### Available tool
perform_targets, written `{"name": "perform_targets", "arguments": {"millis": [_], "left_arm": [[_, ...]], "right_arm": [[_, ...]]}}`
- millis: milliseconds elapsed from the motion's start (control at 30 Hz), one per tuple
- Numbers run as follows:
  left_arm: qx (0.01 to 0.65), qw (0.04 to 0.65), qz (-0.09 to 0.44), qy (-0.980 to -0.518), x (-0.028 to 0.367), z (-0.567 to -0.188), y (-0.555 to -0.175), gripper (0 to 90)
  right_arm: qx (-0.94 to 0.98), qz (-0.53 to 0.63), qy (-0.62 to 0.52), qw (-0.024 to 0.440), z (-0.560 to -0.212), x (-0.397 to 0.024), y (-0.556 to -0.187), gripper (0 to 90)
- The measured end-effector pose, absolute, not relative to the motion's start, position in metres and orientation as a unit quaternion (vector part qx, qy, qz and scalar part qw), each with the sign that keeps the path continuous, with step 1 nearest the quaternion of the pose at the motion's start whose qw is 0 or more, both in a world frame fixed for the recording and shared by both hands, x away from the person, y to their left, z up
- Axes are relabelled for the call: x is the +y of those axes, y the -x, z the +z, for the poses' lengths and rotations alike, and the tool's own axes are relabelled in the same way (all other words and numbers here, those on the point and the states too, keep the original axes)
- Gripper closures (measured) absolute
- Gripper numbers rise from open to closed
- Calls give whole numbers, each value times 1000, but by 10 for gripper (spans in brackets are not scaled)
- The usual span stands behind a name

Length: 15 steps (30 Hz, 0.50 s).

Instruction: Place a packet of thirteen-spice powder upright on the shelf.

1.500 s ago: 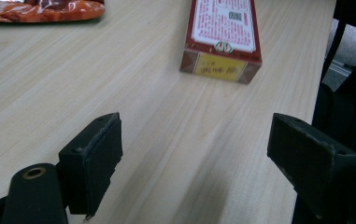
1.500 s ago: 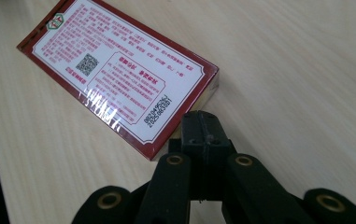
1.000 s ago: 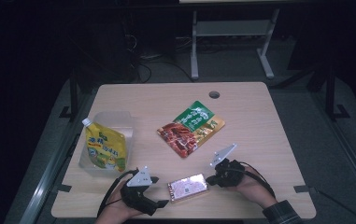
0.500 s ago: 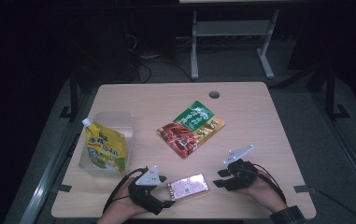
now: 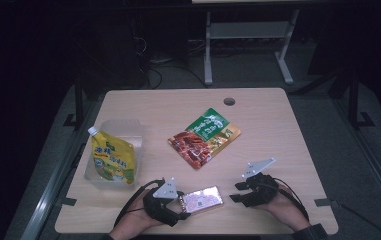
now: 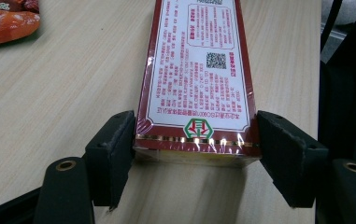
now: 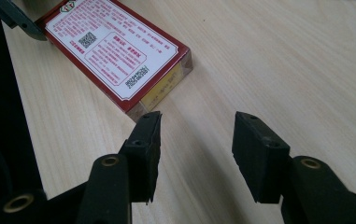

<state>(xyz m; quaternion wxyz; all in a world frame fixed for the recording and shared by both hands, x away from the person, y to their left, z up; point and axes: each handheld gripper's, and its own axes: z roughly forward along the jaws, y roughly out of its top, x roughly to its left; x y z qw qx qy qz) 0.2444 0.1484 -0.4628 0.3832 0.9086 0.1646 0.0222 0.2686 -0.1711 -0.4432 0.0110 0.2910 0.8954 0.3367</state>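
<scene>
Left hand-held gripper point(image 6: 196, 144), at about seven o'clock on the pale wooden surface point(image 5: 268, 125), has just been closing its jaws, and both black pads now sit against the near end of the flat red-bordered box wrapped in clear film point(image 6: 196, 79), one on each long side, so it is gripping the box, which lies flat on the surface near the front edge. Right hand-held gripper point(image 7: 196, 140), at about five o'clock, has just been opening; its jaws stand apart with nothing between them, just beside the box's other end. Farther off, near the middle of the surface, lies a green and red foil snack pouch point(image 5: 204, 137). At nine o'clock a yellow spouted pouch point(image 5: 112, 160) rests in a clear plastic tub point(image 5: 128, 127).
</scene>
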Motion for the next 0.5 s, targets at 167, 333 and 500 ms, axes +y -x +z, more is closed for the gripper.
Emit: {"name": "perform_targets", "arguments": {"millis": [167,333,500], "left_arm": [[151,373,34,-915,147,-459,-242,315],[153,381,32,-911,148,-452,-242,318],[143,382,31,-913,149,-446,-240,319]], "right_arm": [[894,347,-283,8,-441,-167,-268,629],[898,359,-255,6,-437,-158,-268,851],[901,366,-233,0,-433,-146,-271,899]]}}
